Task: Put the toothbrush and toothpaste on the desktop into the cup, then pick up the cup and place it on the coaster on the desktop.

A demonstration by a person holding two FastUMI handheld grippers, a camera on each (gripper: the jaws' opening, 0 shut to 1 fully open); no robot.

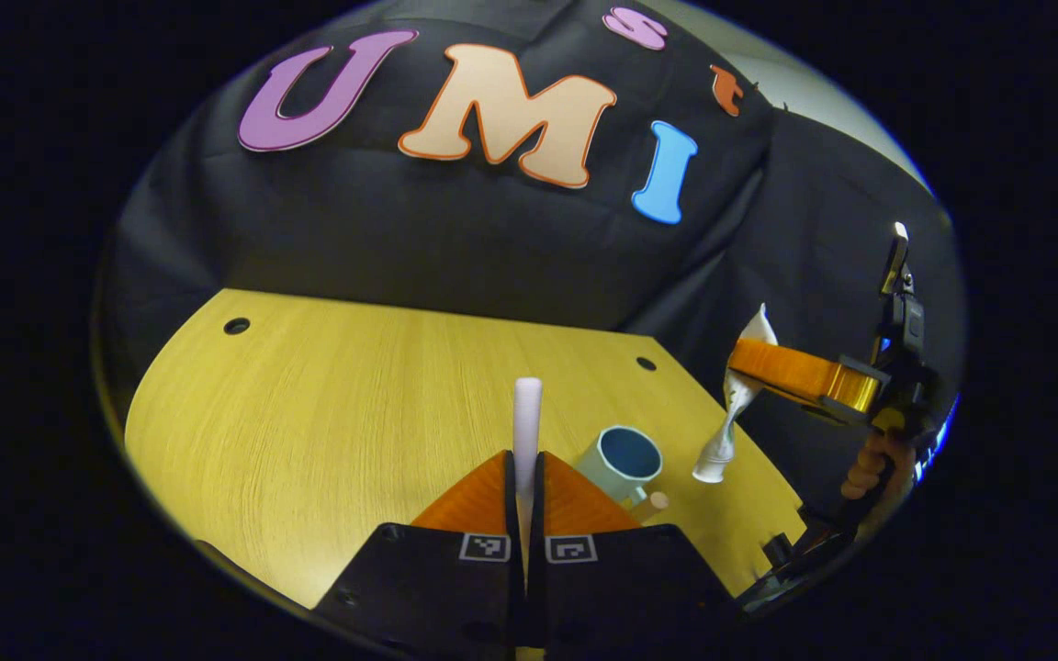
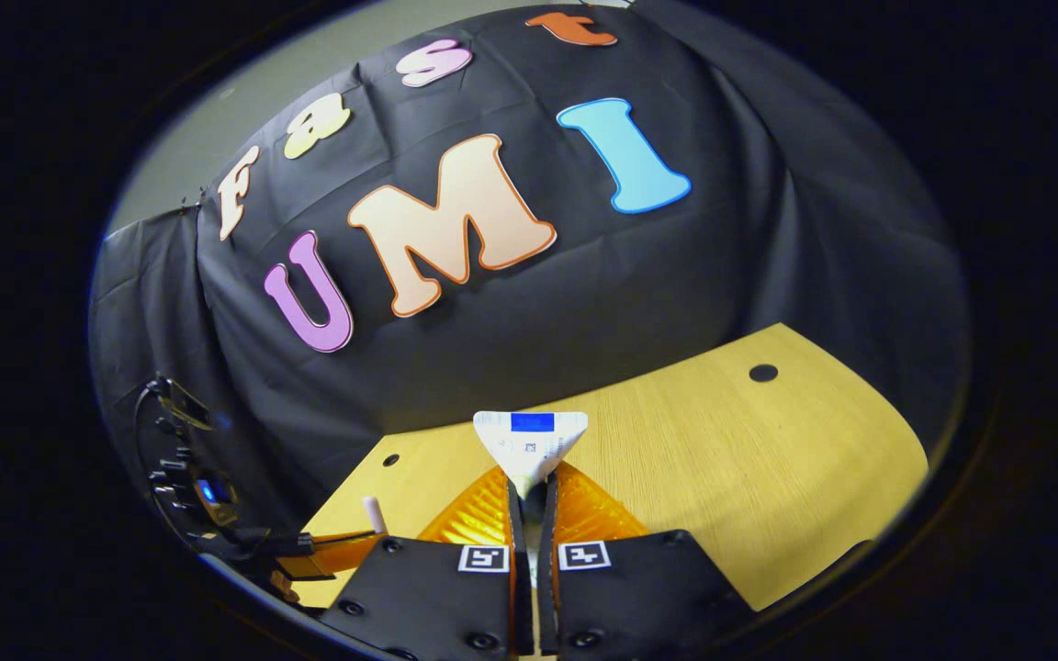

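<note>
Toothbrush (image 1: 527,413): pinched between the two fingers of the left gripper (image 1: 525,473) at bottom centre of the left gripper view. Its pale handle sticks straight up the frame past the fingertips, long axis in line with the fingers. Which end carries the bristles cannot be told.

Toothpaste (image 2: 530,445): gripped by the right gripper (image 2: 530,500) at lower centre of the right gripper view, both fingers closed on the tube below its flat crimped end (crimp faces the camera, pointing up-frame). In the left gripper view the same tube hangs at right of frame, roughly vertical and slightly twisted, cap end down, crimp end up, held by the far gripper above the desktop's right edge; a hand (image 1: 869,468) holds that gripper lower right.

Cup (image 1: 623,462): blue, stands on the wooden desktop (image 1: 354,413) just right of the left gripper's fingers, lower centre-right, mouth open upward. The visible part of the inside shows nothing in it. The toothpaste's cap hangs just right of the cup.
</note>
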